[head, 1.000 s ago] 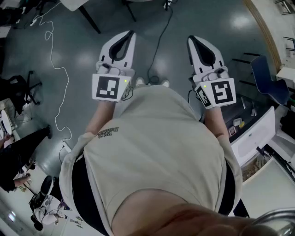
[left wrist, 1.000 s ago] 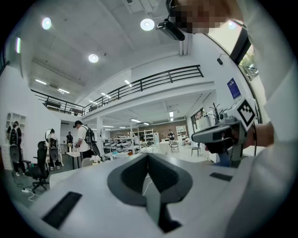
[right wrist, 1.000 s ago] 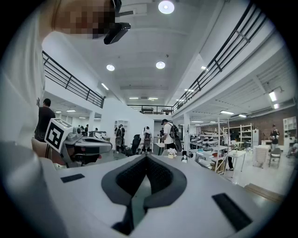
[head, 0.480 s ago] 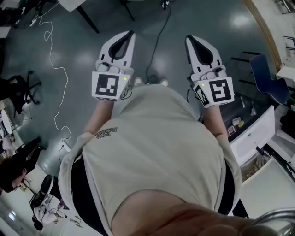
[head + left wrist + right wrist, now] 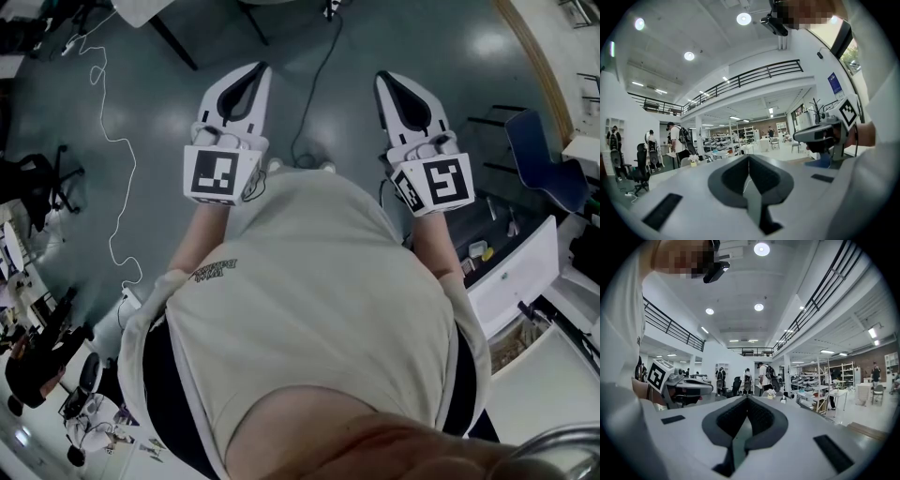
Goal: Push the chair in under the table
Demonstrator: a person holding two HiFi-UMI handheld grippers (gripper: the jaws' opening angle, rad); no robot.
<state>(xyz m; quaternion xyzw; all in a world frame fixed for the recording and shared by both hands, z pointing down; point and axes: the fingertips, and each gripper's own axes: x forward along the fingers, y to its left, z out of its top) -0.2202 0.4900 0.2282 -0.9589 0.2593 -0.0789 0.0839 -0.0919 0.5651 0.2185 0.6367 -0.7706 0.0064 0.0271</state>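
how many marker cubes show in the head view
2. One marker cube sits at the rear of the left gripper, the other at the rear of the right gripper. None appears hidden.

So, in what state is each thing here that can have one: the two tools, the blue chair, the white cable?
left tool: shut, empty.
right tool: shut, empty.
blue chair: upright, touched by neither tool.
white cable: lies loose on the floor.
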